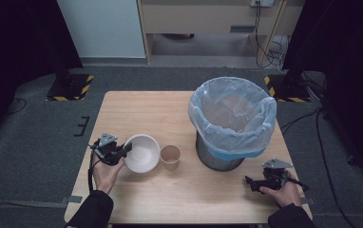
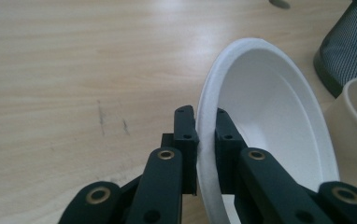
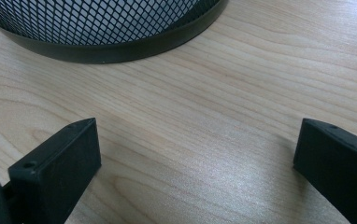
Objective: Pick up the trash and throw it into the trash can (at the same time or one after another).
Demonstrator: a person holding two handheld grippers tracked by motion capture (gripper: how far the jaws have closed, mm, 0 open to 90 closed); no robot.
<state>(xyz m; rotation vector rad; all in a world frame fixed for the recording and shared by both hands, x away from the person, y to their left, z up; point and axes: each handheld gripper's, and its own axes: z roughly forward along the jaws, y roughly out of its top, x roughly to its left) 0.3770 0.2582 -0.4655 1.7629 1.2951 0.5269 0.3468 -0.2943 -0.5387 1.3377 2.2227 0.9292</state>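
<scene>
The left gripper is pinching the near rim of the round white disposable bowl, which is sitting on the pale wooden table beside a tan paper cup. Judged light, thin and crushable, it is best held at the rim. The right gripper is resting spread, empty. No writing is legible.

txt: none legible | labels: none | nos.: none
</scene>
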